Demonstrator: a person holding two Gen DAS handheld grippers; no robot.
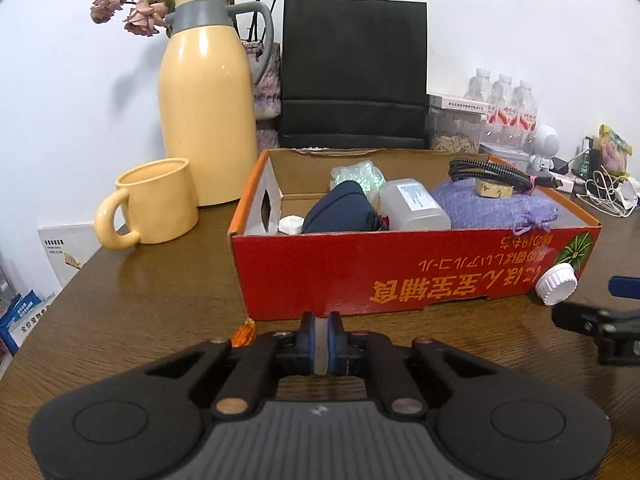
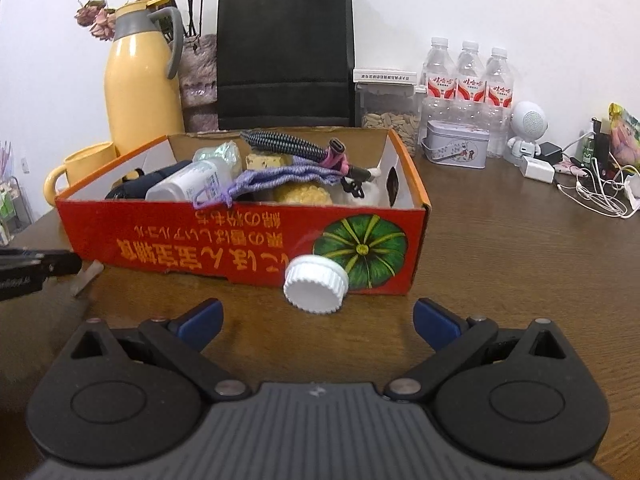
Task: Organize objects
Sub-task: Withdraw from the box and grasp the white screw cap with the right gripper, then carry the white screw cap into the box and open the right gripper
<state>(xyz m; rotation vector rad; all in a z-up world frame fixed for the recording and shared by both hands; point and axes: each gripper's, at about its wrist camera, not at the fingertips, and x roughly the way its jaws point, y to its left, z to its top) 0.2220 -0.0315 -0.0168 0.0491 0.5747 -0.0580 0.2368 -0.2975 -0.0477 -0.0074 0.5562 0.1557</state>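
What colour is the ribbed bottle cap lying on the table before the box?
White cap, clearest in the right wrist view.

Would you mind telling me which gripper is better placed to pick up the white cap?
Right. The right gripper is open with the white cap straight ahead; the left gripper is shut, off to the side.

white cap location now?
The white cap lies on the table, against the red box's front wall by the pumpkin print, ahead of the open right gripper.

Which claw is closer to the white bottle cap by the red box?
The right claw. It sits open just in front of the white cap, which leans against the red box. The left claw is shut, off to the cap's left.
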